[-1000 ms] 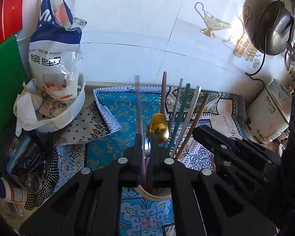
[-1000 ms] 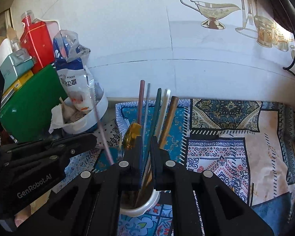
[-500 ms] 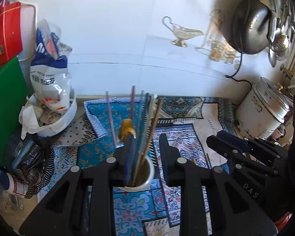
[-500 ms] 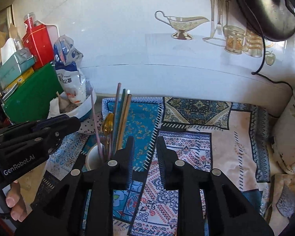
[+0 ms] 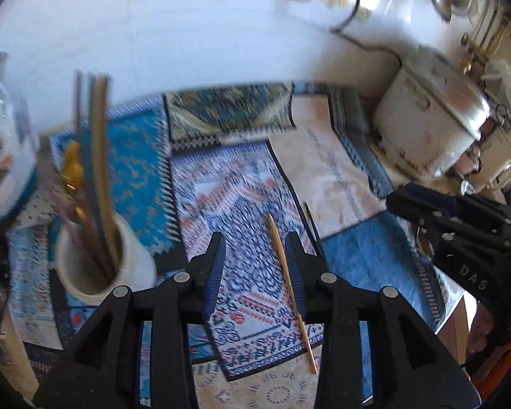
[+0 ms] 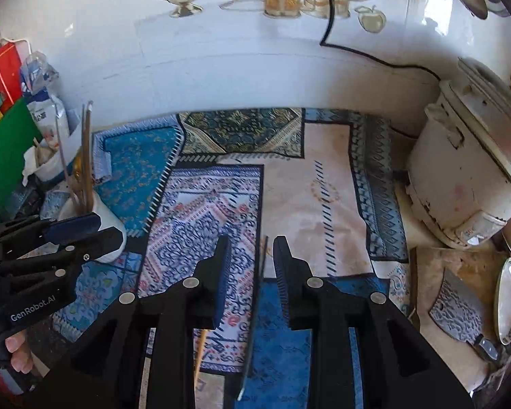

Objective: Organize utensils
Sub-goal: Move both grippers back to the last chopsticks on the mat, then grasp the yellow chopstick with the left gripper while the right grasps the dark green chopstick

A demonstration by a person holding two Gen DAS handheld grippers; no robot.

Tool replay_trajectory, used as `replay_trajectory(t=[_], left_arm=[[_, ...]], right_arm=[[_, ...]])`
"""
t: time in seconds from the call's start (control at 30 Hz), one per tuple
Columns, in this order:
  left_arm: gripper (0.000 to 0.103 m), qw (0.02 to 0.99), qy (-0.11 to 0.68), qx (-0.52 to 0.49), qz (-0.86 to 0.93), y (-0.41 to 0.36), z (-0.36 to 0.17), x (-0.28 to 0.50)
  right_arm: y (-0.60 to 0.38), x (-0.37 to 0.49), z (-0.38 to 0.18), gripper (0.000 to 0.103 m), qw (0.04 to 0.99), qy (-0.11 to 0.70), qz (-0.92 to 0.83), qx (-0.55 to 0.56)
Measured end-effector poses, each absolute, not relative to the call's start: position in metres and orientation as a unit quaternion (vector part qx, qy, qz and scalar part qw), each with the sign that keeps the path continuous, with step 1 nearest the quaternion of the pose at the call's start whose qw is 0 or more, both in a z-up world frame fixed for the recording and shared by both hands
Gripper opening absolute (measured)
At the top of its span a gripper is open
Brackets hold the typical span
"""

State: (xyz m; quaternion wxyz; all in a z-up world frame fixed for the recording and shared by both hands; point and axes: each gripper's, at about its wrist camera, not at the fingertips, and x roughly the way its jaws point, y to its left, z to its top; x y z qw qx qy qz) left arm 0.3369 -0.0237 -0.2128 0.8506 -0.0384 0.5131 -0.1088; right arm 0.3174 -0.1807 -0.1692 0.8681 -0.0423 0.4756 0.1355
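The counter (image 6: 327, 184) is covered in patterned mats and hemmed in on three sides: a white tiled wall (image 6: 221, 68) runs along the back, a large white cooker (image 6: 470, 177) stands at the right edge, and a green board (image 6: 6, 156) with bags and boxes crowds the left. The middle of the mats lies bare, which leaves the widest room between the cooker and the white cup (image 5: 95, 266). That cup stands at the left, packed with upright chopsticks and a gold spoon (image 5: 72, 170). A cleaver (image 6: 460, 303) and a plate (image 6: 509, 300) lie at the near right corner. The left tongs (image 5: 255, 262) hang apart above the mats, and a tan chopstick (image 5: 289, 289) lies flat below, close to the right finger. The right tongs (image 6: 252, 266) are also apart, with a dark chopstick (image 6: 253, 313) lying lengthwise in the gap between the fingers.
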Motion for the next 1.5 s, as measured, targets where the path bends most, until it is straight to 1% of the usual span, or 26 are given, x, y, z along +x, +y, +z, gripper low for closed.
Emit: replay_trajectory(t=[0.17, 0.3, 0.47, 0.5, 0.63, 0.7, 0.77, 1.17, 1.2, 1.23, 1.27, 1.3, 1.5], left_arm=[[0.035, 0.808, 0.576, -0.035, -0.119, -0.052, -0.271, 0.350], [0.035, 0.783, 0.609, -0.035, -0.123, -0.065, -0.305, 0.357], [0.025, 0.767, 0.629, -0.031, -0.121, -0.078, -0.327, 0.365], [0.023, 0.766, 0.631, -0.029, -0.121, -0.080, -0.330, 0.366], [0.020, 0.771, 0.625, -0.015, -0.119, -0.089, -0.332, 0.370], [0.011, 0.773, 0.623, -0.006, -0.115, -0.091, -0.332, 0.372], [0.007, 0.776, 0.620, 0.002, -0.113, -0.094, -0.333, 0.374], [0.005, 0.773, 0.621, -0.004, -0.129, -0.090, -0.336, 0.389], [0.005, 0.773, 0.621, -0.004, -0.128, -0.087, -0.334, 0.386], [0.004, 0.773, 0.622, -0.005, -0.127, -0.085, -0.333, 0.385], [0.004, 0.773, 0.622, -0.007, -0.127, -0.083, -0.332, 0.384], [0.004, 0.773, 0.622, -0.008, -0.126, -0.080, -0.331, 0.383], [0.004, 0.776, 0.617, -0.008, -0.127, -0.071, -0.321, 0.376]], right_arm=[[-0.198, 0.323, -0.207, 0.023, 0.837, 0.529, 0.135, -0.042], [-0.208, 0.324, -0.236, 0.023, 0.812, 0.566, 0.138, -0.036], [-0.212, 0.326, -0.263, 0.023, 0.786, 0.599, 0.152, -0.026], [-0.211, 0.326, -0.267, 0.023, 0.782, 0.603, 0.156, -0.026], [-0.209, 0.327, -0.281, 0.023, 0.768, 0.617, 0.172, -0.020], [-0.206, 0.328, -0.288, 0.023, 0.759, 0.624, 0.182, -0.015], [-0.204, 0.328, -0.293, 0.023, 0.754, 0.630, 0.188, -0.014], [-0.180, 0.328, -0.304, 0.023, 0.753, 0.624, 0.205, -0.040], [-0.176, 0.328, -0.304, 0.020, 0.755, 0.622, 0.203, -0.046], [-0.173, 0.328, -0.305, 0.014, 0.758, 0.619, 0.198, -0.053], [-0.171, 0.327, -0.305, 0.010, 0.762, 0.615, 0.194, -0.061], [-0.165, 0.327, -0.306, 0.008, 0.765, 0.612, 0.189, -0.069], [-0.162, 0.333, -0.308, 0.007, 0.762, 0.616, 0.192, -0.049]])
